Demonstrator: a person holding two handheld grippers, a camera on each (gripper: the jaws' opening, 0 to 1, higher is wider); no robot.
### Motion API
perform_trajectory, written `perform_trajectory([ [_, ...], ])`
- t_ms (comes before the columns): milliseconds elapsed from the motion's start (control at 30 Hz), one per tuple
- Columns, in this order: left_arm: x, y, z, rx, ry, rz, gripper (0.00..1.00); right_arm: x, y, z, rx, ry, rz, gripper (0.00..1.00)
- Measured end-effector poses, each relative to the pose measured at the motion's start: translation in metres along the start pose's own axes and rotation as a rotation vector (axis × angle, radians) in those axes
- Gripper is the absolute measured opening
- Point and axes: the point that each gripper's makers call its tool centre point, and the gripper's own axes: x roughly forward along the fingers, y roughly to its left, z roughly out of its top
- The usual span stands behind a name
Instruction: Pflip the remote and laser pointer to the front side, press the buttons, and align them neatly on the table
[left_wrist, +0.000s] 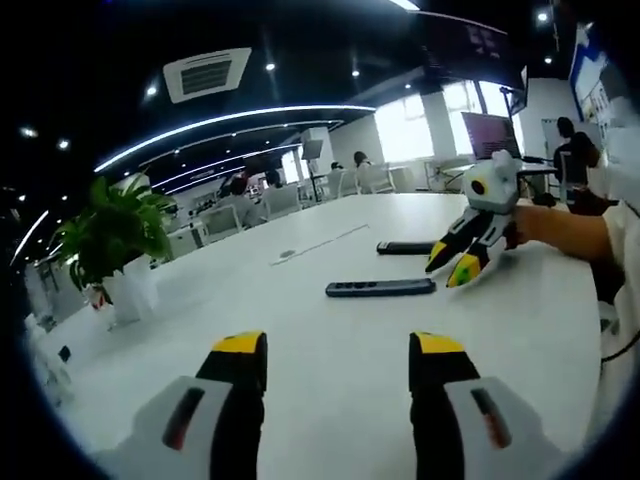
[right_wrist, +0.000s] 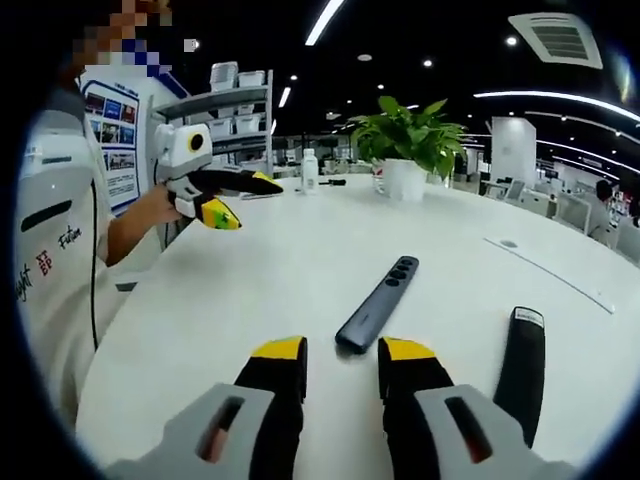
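L gripper view: left gripper (left_wrist: 338, 360) hovers low over the white desk (left_wrist: 300, 300), jaws spread wide, nothing btwn them. Ahead on the desk lies the laser pointer (left_wrist: 380, 288), a slim dark-grey bar, flat, crosswise to the view. Further back, near it but apart, lies the remote (left_wrist: 405, 247), black, also flat. Right gripper (left_wrist: 462, 256) comes in from the right, held by a hand (left_wrist: 530, 225); its yellow tips point down toward the desk, just beside the pointer's right end and the remote; can't tell if touching either. Potted plant (left_wrist: 110, 235) stands at the desk's left side. Chairs (left_wrist: 270, 200) line the far edge.

R gripper view: right gripper (right_wrist: 342, 362) has jaws at a narrow-ish gap, holding nothing. Laser pointer (right_wrist: 377, 303) lies just ahead of the tips, button side up, running diagonally away; its near end sits right at the gap btwn the jaws; contact unclear. Remote (right_wrist: 522, 370) lies to the right of the right jaw, plain black face up, no buttons seen. Left gripper (right_wrist: 228, 200) shows upper left, above the desk (right_wrist: 250, 280), jaws apart, empty. Potted plant (right_wrist: 405, 145) stands at the far side.
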Motion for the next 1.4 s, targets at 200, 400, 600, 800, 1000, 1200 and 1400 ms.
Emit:
perform_trajectory([
  [200,-0.002,0.004,0.001,-0.031,-0.010,0.012,0.57,0.004,-0.005,-0.008,0.010,0.031,-0.022,0.28],
  [400,0.003,0.002,0.000,-0.036,-0.010,0.007,0.57,0.011,-0.006,-0.006,0.014,0.044,-0.043,0.26],
  [600,0.004,0.004,0.001,-0.038,-0.017,0.006,0.57,0.017,0.005,-0.004,0.008,0.049,-0.032,0.26],
  [800,0.003,0.008,-0.004,-0.045,-0.011,0.008,0.56,0.021,0.010,-0.001,0.006,0.046,-0.027,0.27],
  [1000,-0.003,0.014,-0.005,-0.044,-0.025,0.032,0.55,0.026,0.023,0.001,0.000,0.048,0.003,0.26],
  [1200,-0.008,0.023,-0.003,-0.020,-0.037,0.075,0.50,0.032,0.028,0.003,-0.015,0.054,0.016,0.26],
  [1400,-0.010,0.024,-0.002,-0.028,-0.053,0.076,0.51,0.036,0.032,0.004,-0.018,0.052,0.025,0.25],
])
